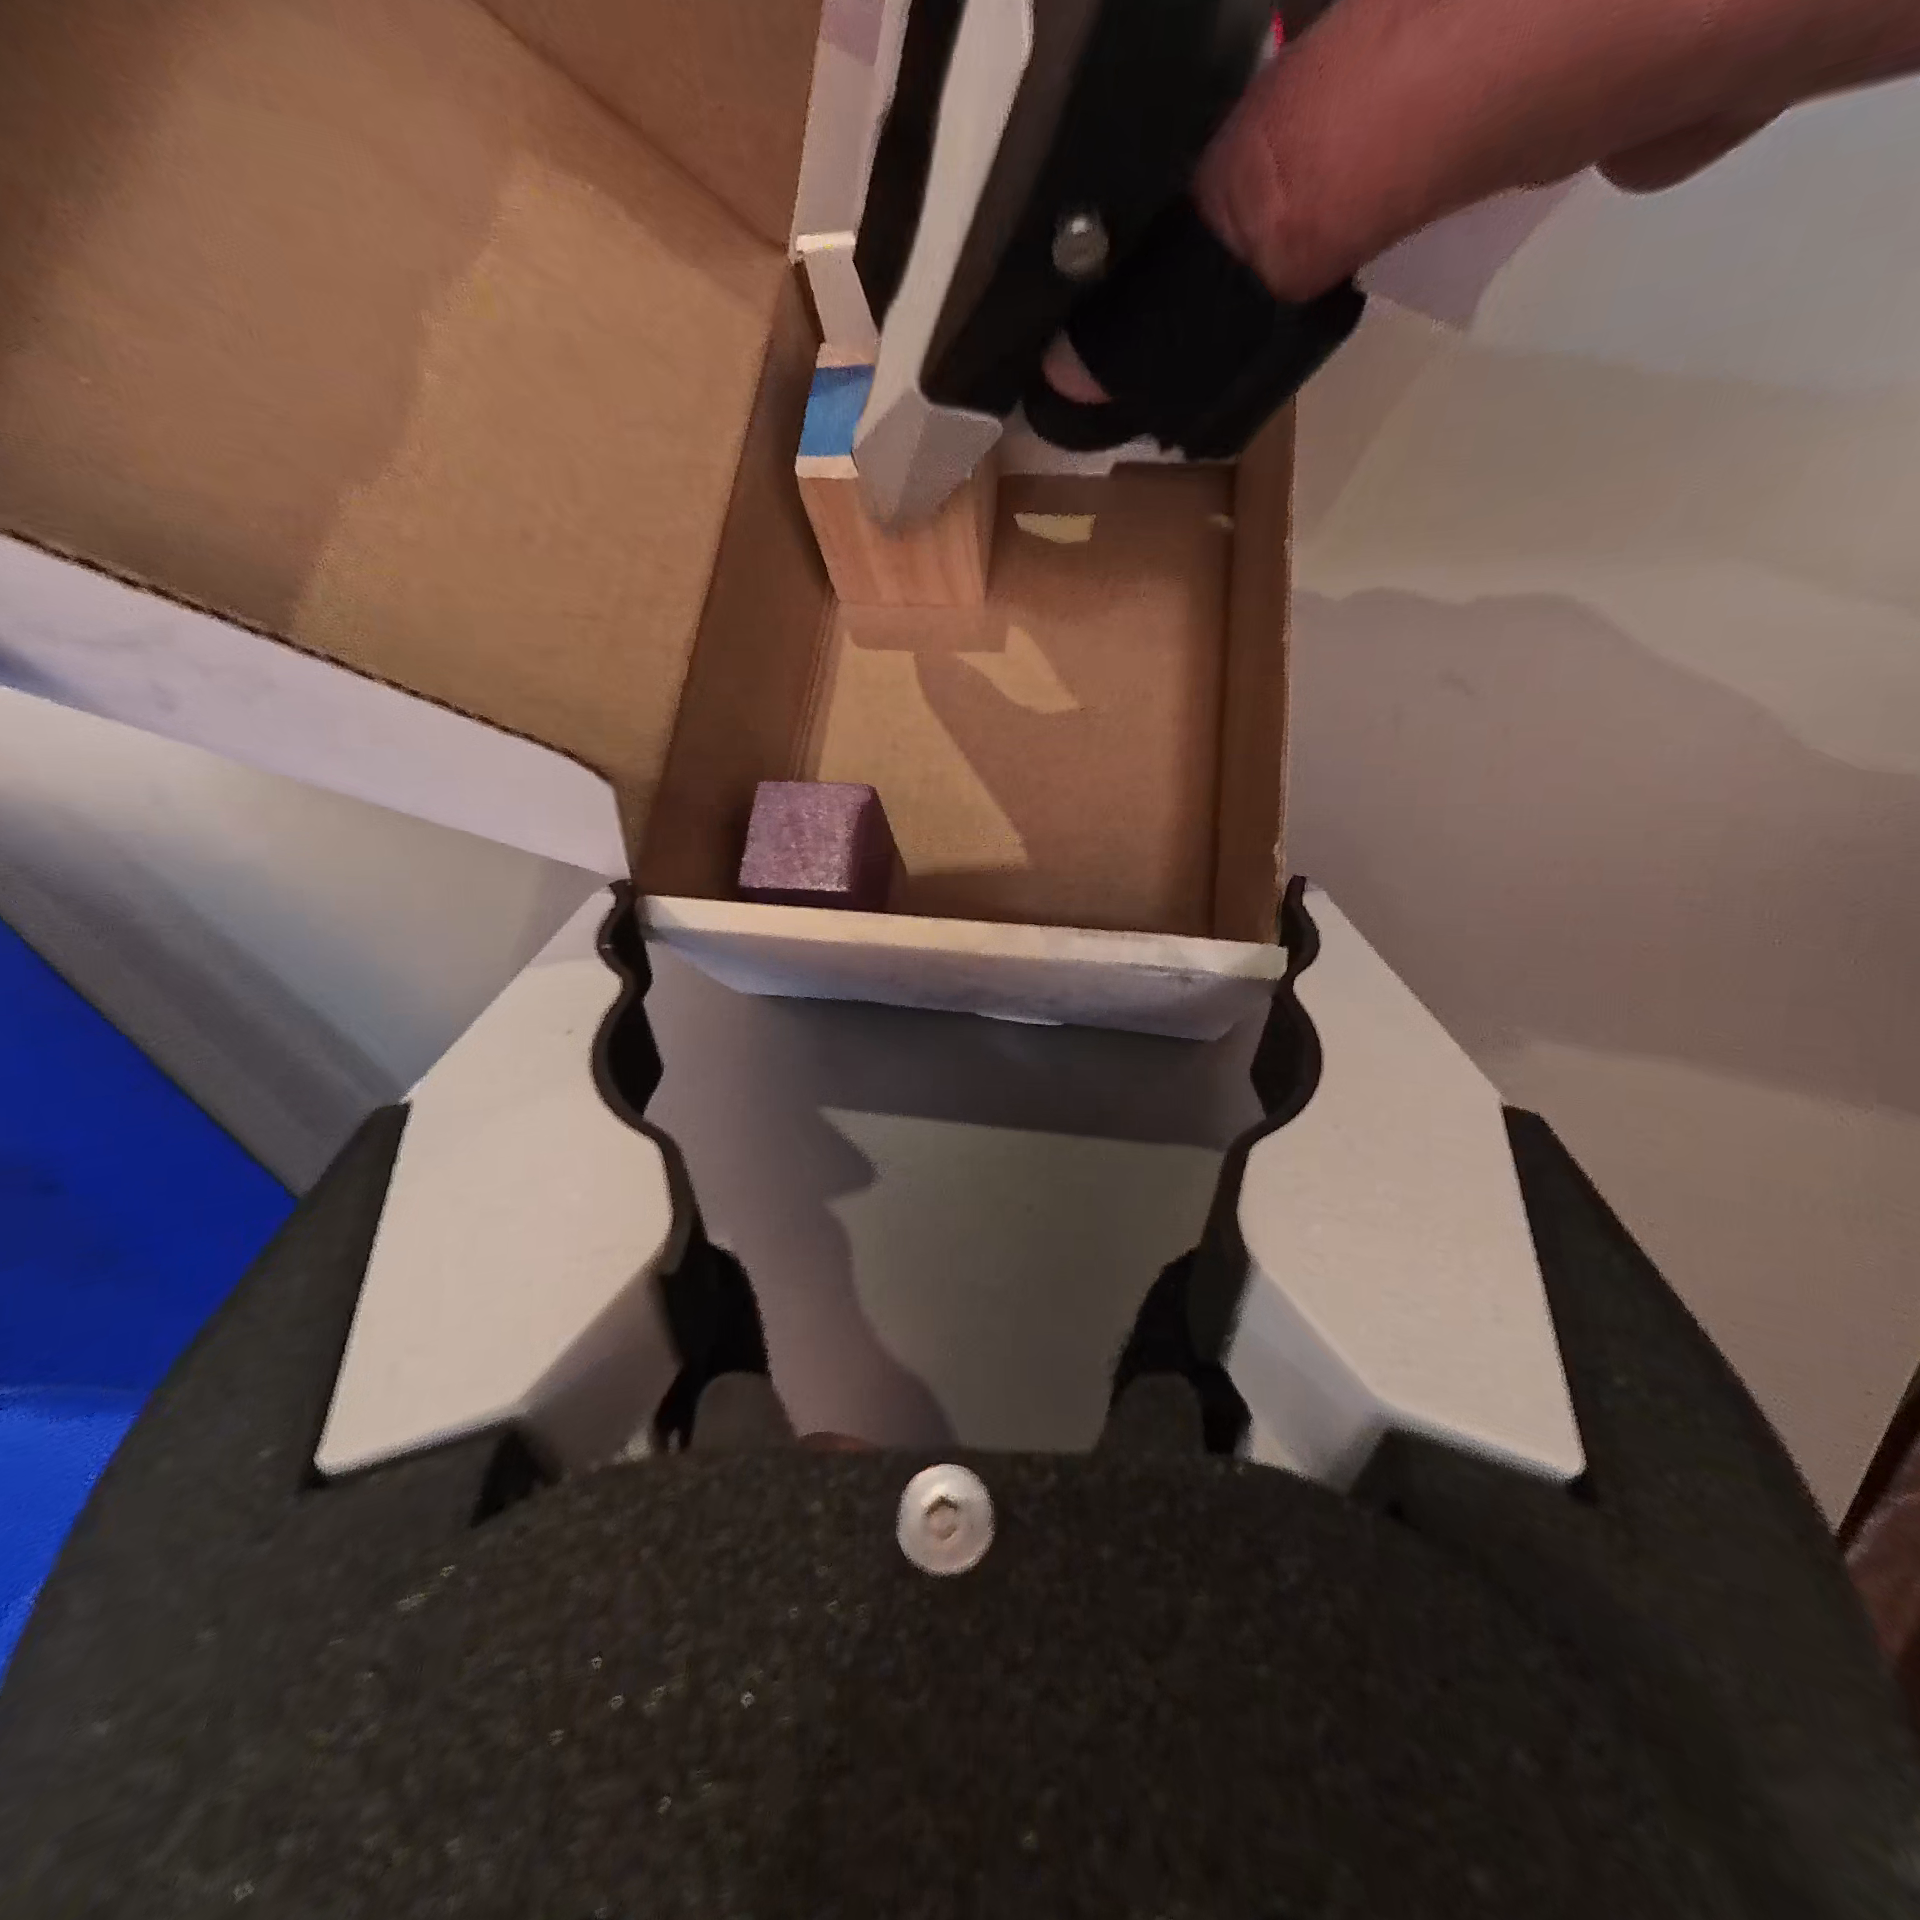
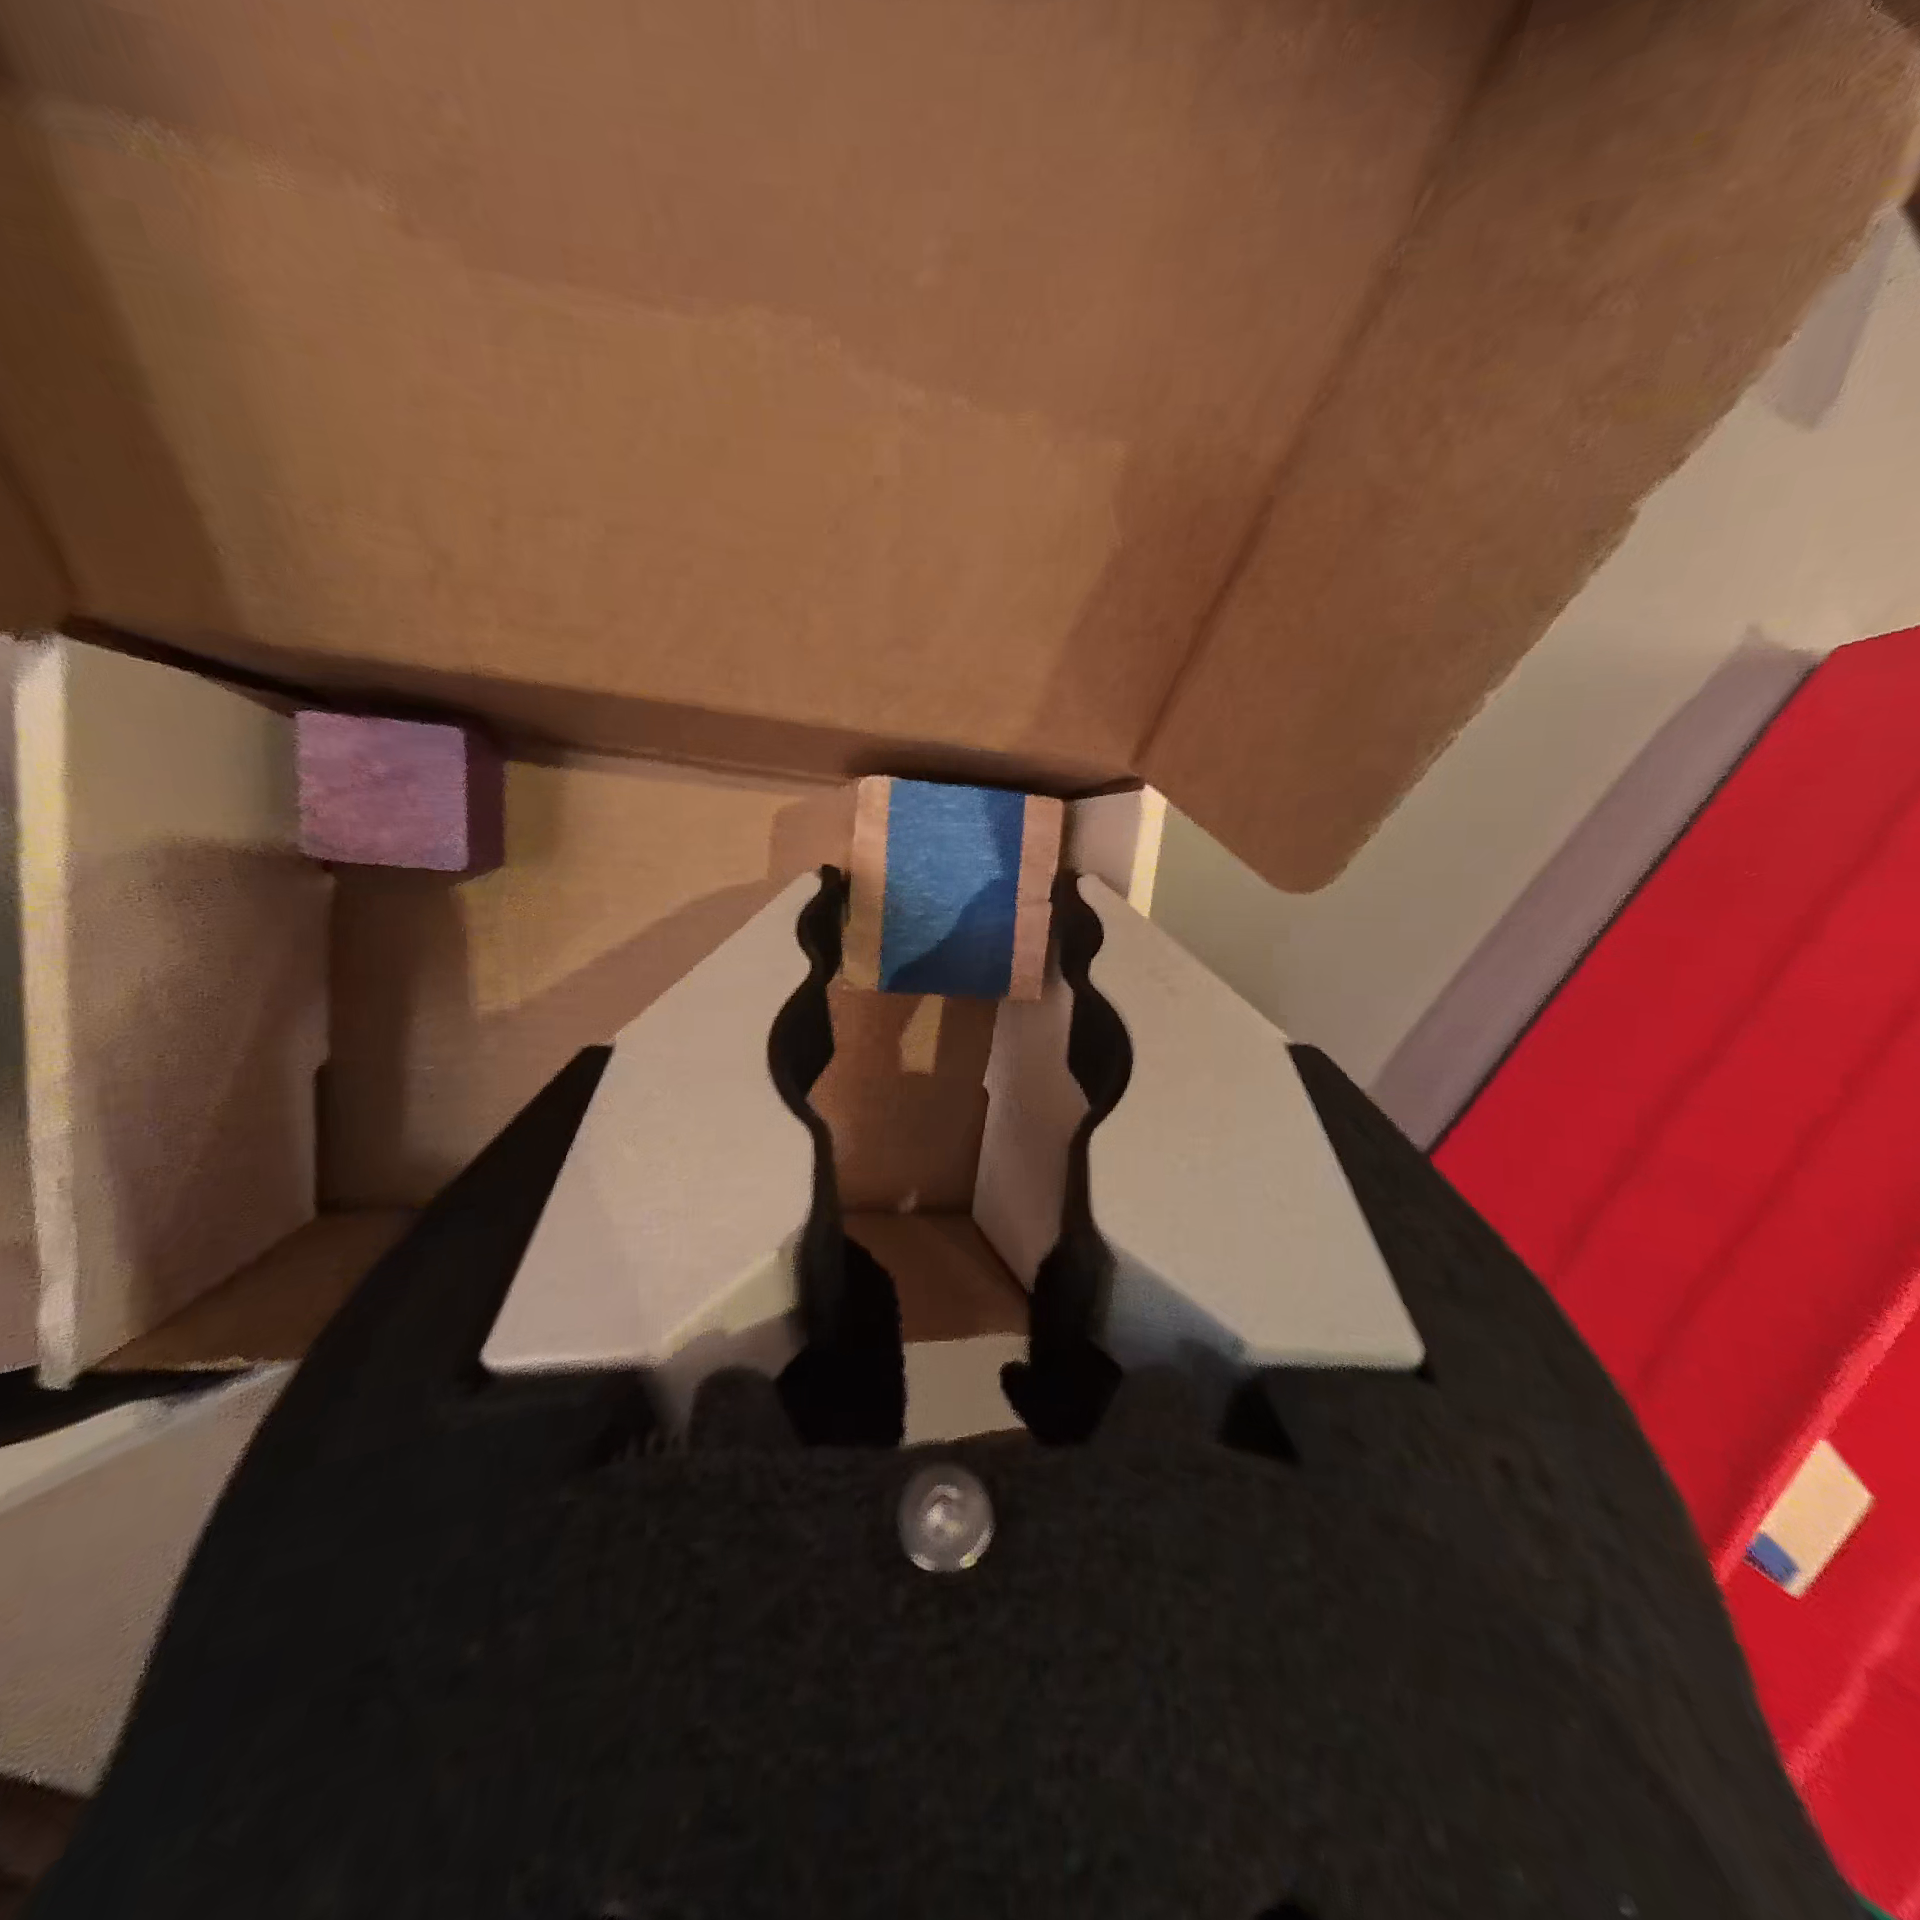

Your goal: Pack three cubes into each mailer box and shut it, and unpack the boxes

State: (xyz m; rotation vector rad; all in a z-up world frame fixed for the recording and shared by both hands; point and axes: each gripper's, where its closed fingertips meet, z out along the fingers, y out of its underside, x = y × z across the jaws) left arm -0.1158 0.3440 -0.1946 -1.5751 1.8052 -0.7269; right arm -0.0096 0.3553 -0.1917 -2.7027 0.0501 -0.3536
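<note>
A: How is the left gripper (image 1: pixel 961 914) seen?

B: Its jaws are spread wide, nothing is held between them, and it is pointed forward and somewhat downward.

A: And the right gripper (image 2: pixel 951 920)?

B: Its jaws are drawn in and pressed on both sides of a cube (image 2: pixel 951 894). In the left wrist view it is seen angled steeply down, its handle gripped by a hand (image 1: pixel 1351 177).

We see each gripper (image 1: pixel 961 930) (image 2: pixel 951 925) with a rough black body, one silver screw (image 1: pixel 944 1518), white angular fingers (image 2: pixel 686 1122) and wavy black pads (image 1: pixel 629 1049).
</note>
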